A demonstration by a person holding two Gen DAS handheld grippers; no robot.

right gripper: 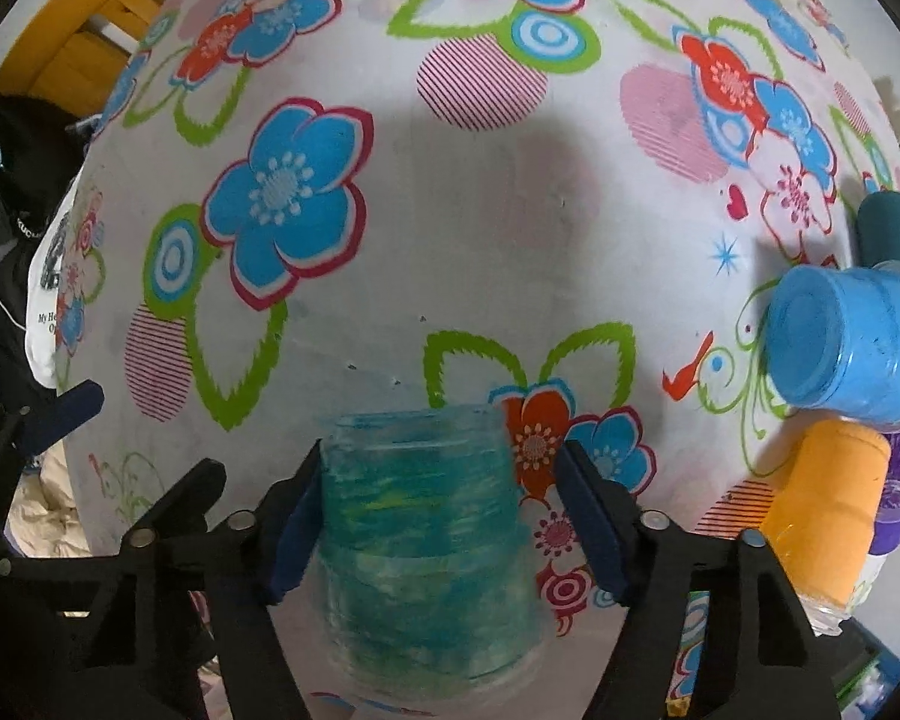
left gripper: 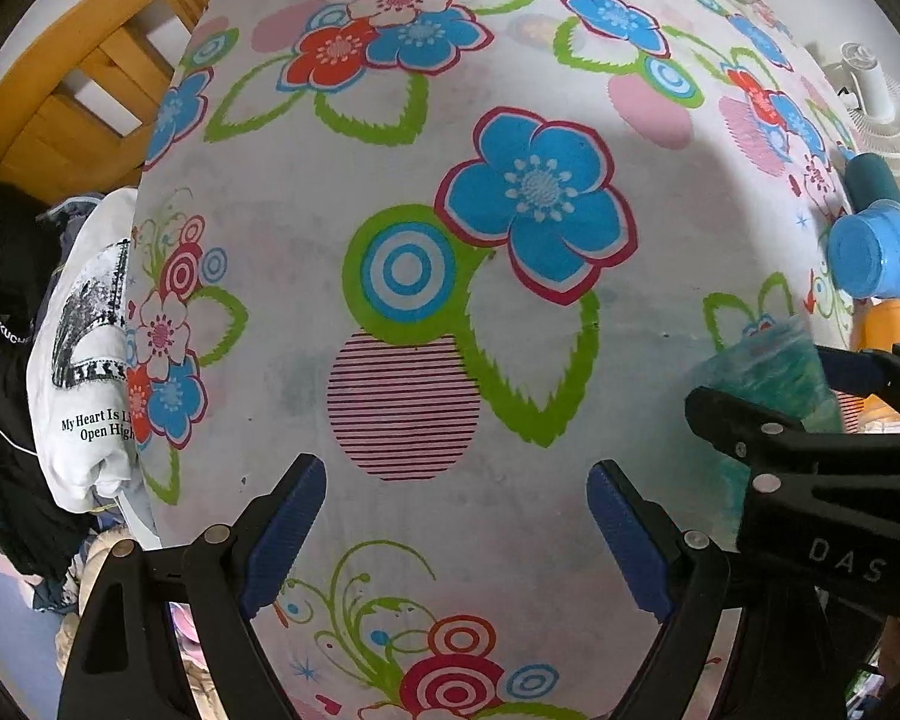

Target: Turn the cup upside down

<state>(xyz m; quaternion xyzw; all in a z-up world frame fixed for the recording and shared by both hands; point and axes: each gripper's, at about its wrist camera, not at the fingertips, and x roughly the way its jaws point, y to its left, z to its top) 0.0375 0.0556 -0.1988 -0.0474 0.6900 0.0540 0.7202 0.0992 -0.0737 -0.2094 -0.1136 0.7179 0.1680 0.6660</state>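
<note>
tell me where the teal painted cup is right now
In the right wrist view the teal painted cup sits low and centre on the floral tablecloth, between the open right gripper fingers, left of the orange cup.

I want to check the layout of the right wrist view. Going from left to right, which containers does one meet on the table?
Teal cup between the right hand-held gripper fingers → orange cup → blue cup.
</note>
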